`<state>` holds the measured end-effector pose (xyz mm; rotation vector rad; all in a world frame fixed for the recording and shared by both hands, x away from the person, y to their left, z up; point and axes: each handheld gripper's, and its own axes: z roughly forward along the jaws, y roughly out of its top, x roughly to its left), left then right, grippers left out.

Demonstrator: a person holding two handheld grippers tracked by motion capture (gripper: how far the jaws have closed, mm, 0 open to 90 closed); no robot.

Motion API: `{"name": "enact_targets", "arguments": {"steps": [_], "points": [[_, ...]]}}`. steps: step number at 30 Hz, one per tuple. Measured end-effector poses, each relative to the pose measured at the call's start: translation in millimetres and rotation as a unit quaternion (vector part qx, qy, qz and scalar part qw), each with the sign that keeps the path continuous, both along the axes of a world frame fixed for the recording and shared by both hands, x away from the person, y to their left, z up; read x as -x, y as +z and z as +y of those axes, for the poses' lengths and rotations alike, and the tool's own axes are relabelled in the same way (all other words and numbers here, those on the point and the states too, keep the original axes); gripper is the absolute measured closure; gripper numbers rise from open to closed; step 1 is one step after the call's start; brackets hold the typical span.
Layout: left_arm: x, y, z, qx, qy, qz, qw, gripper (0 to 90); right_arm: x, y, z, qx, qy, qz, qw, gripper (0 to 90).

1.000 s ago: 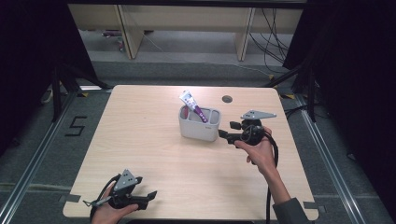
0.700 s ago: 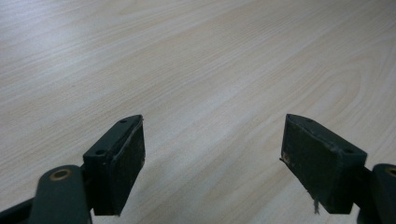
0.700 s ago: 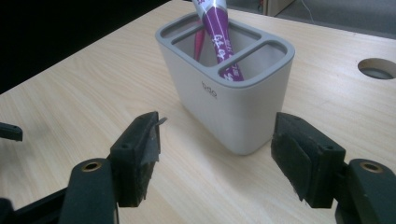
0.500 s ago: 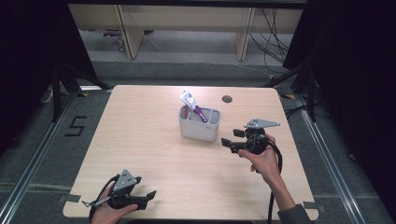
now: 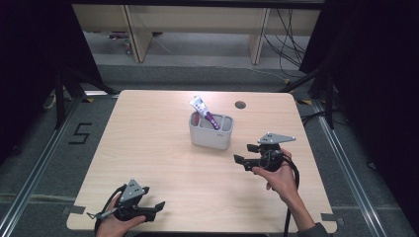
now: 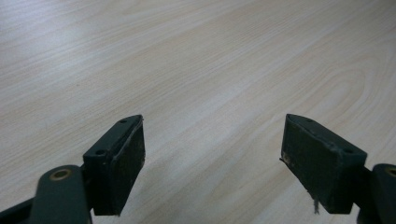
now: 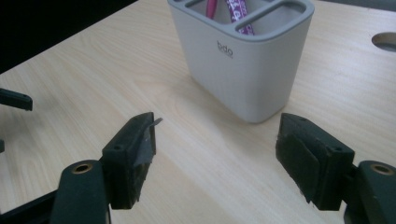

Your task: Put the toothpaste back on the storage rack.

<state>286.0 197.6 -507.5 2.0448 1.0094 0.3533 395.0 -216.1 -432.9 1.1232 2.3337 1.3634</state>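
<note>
Right gripper (image 5: 244, 153) jaws spread and just been opening, nothing between them, grey holder (image 5: 211, 131) near at its 10 o'clock with toothpaste tube (image 5: 204, 110) inside, left gripper (image 5: 157, 209) jaws spread, empty, table (image 5: 163, 128) 7 o'clock edge.

Grey holder (image 7: 243, 60): rim's far side cut off by the top edge in right gripper view. Toothpaste tube (image 5: 204, 111) lower half hidden inside holder, print too small to read. Pink item (image 7: 211, 7) beside tube: unidentifiable.

Grey holder (image 5: 211, 131) — purple-white tube (image 5: 204, 109), pale wood-grain table (image 5: 163, 123).
</note>
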Motion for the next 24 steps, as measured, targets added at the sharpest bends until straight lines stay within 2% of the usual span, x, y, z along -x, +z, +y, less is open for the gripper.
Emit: {"name": "enact_targets", "arguments": {"steps": [1, 2, 3, 5, 7, 9, 10, 11, 12, 14, 15, 16, 20, 21, 22, 23, 24], "points": [[0.4, 0.4, 1.0, -0.003, -0.003, 0.0, 1.0, 21.3, 3.2, -0.5, -0.3, -0.002, -0.008, 0.008, 0.9999, 29.0], [0.9, 0.5, 0.8, 0.001, 0.001, 0.0, 1.0, 21.3, 4.2, -1.2, -2.2, 0.007, -0.005, 0.002, 1.0, 28.9], [0.7, 0.3, 0.8, 0.003, 0.003, -0.004, 1.0, 21.3, 5.4, -3.2, -2.8, 0.004, -0.004, 0.0, 1.0, 28.7], [0.6, 0.9, 1.0, 0.002, 0.002, -0.001, 1.0, 21.3, 10.4, -5.4, -3.8, -0.001, -0.009, 0.014, 0.9999, 28.1], [0.8, 0.4, 0.3, 0.0, 0.0, -0.002, 1.0, 21.3, 14.2, -7.7, -6.4, -0.002, -0.013, 0.019, 0.9997, 27.2], [0.6, 0.7, -0.2, -0.001, -0.001, -0.003, 1.0, 21.3, 15.3, -10.6, -10.7, 0.009, -0.009, 0.004, 0.9999, 26.3], [1.0, -0.2, -2.4, 0.012, 0.006, -0.004, 0.9999, 21.3, 17.4, -11.2, -12.0, 0.01, -0.011, 0.008, 0.9999, 26.2], [0.9, -0.3, -2.1, 0.011, 0.004, -0.003, 0.9999, 21.3, 20.3, -12.8, -11.7, 0.0, -0.016, 0.019, 0.9997, 26.1], [0.8, 0.5, 0.2, -0.004, -0.006, -0.001, 1.0, 21.3, 20.9, -13.6, -14.1, 0.006, -0.014, 0.011, 0.9998, 25.9], [0.9, 0.4, 0.4, -0.003, -0.003, -0.002, 1.0, 21.3, 23.1, -15.6, -16.9, 0.01, -0.015, 0.006, 0.9998, 25.6], [1.1, 0.3, 0.4, 0.0, -0.001, -0.001, 1.0, 21.3, 26.0, -16.8, -15.9, -0.002, -0.02, 0.022, 0.9996, 25.4], [1.0, 0.3, 0.7, 0.0, 0.0, -0.003, 1.0, 21.3, 26.6, -17.8, -17.6, 0.004, -0.02, 0.017, 0.9997, 25.0], [1.4, 0.4, 1.2, 0.0, 0.001, -0.004, 1.0, 21.3, 31.5, -23.8, -18.4, 0.003, -0.024, 0.025, 0.9994, 24.7], [1.3, 0.6, 1.3, -0.002, 0.0, -0.004, 1.0, 21.3, 31.4, -25.1, -21.0, 0.018, -0.019, 0.012, 0.9996, 24.7], [1.3, 0.5, 1.3, -0.001, -0.002, -0.004, 1.0, 21.3, 33.4, -26.7, -20.1, 0.011, -0.018, 0.024, 0.9995, 24.7], [1.4, 0.6, 1.2, -0.002, -0.001, -0.003, 1.0, 21.3, 34.5, -28.4, -20.6, 0.017, -0.017, 0.02, 0.9995, 24.7], [1.4, 0.4, 1.0, -0.001, -0.002, -0.003, 1.0, 21.3, 36.6, -30.5, -19.5, 0.008, -0.019, 0.025, 0.9995, 24.7]]}}
